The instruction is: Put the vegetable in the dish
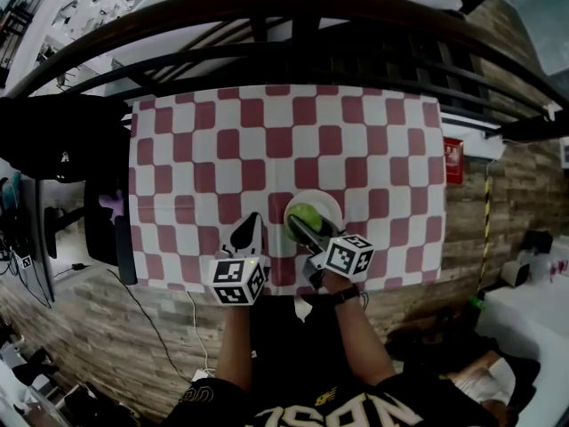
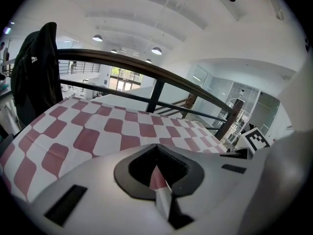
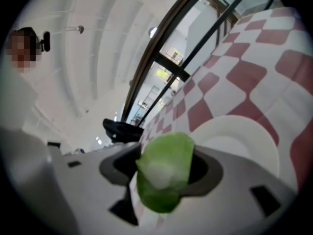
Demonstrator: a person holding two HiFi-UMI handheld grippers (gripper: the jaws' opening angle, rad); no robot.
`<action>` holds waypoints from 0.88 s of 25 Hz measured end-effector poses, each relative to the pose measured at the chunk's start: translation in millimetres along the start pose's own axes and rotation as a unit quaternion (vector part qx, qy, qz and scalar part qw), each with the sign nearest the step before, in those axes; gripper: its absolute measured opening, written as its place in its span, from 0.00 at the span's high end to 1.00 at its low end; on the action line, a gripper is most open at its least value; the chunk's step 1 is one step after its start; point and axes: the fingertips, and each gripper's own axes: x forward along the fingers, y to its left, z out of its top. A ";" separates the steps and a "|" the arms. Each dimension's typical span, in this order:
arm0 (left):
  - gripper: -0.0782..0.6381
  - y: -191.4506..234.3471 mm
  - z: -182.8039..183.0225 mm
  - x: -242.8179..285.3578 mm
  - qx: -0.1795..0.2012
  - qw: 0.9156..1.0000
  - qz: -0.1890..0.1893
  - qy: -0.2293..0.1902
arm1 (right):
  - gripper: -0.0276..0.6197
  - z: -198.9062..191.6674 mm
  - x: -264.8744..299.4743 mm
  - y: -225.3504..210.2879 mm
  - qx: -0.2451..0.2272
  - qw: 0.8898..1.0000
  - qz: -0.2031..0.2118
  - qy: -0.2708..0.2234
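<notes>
Head view: right gripper (image 1: 302, 227) clamped on the leafy green vegetable (image 1: 308, 216), poised over the white dish (image 1: 332, 205), left of centre. Likely failure: released off-centre, could catch the rim and roll onto the checked cloth (image 1: 267, 132), close to its near edge. Left gripper (image 1: 247, 236) closed, empty, just left of the dish; plenty of open cloth beyond.

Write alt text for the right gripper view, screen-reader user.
The right gripper clamps a green leafy vegetable between its jaws, with a white dish just beyond it. The dish sits on a red-and-white checked tablecloth; a dark railing runs behind.
</notes>
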 end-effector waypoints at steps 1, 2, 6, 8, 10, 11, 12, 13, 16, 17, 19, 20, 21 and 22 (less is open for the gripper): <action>0.87 -1.8 -1.1 1.2 0.000 1.000 -0.001 0.001 | 0.59 0.4 -0.3 -0.5 0.000 1.000 -0.001 0.003; 0.87 -3.9 -2.2 2.4 0.000 1.000 -0.003 0.003 | 0.59 0.6 -0.6 -1.0 -0.002 1.000 -0.004 0.008; 0.87 -13.0 -7.0 7.1 0.001 1.000 -0.008 0.009 | 0.56 1.2 -3.2 -7.7 -0.044 0.998 -0.039 0.032; 0.87 -17.4 -9.6 9.2 0.001 1.000 -0.011 0.012 | 0.52 2.0 -6.2 -13.9 -0.053 0.996 -0.056 0.039; 0.87 -21.3 -12.2 11.5 0.000 1.000 -0.013 0.015 | 0.50 0.9 -9.6 -19.6 -0.055 0.995 -0.066 0.051; 0.87 -22.8 -13.4 12.5 -0.001 1.000 -0.014 0.016 | 0.49 -0.3 -11.5 -22.5 -0.058 0.994 -0.073 0.058; 0.87 -23.9 -14.6 13.5 -0.001 1.000 -0.014 0.018 | 0.47 -1.6 -13.5 -25.8 -0.061 0.993 -0.081 0.065; 0.87 -24.7 -15.8 14.4 -0.002 1.000 -0.014 0.019 | 0.45 -3.0 -15.7 -29.3 -0.065 0.991 -0.090 0.071; 0.87 -26.2 -19.2 17.5 -0.003 1.000 -0.014 0.022 | 0.39 -6.0 -23.0 -38.1 -0.078 0.987 -0.108 0.088; 0.87 -26.6 -20.1 18.6 -0.003 1.000 -0.014 0.023 | 0.38 -5.7 -25.2 -39.9 -0.081 0.986 -0.112 0.091; 0.87 -28.0 -21.9 20.7 -0.004 1.000 -0.014 0.025 | 0.37 -3.5 -29.0 -43.0 -0.080 0.986 -0.117 0.091; 0.87 -29.4 -22.9 21.6 -0.005 1.000 -0.015 0.027 | 0.36 -1.8 -30.8 -44.5 -0.072 0.987 -0.118 0.087; 0.87 -31.1 -23.9 22.6 -0.005 0.999 -0.016 0.028 | 0.36 0.3 -32.8 -46.3 -0.059 0.988 -0.117 0.081; 0.87 -32.9 -24.7 23.7 -0.004 0.999 -0.017 0.029 | 0.36 2.9 -35.1 -48.2 -0.046 0.989 -0.117 0.074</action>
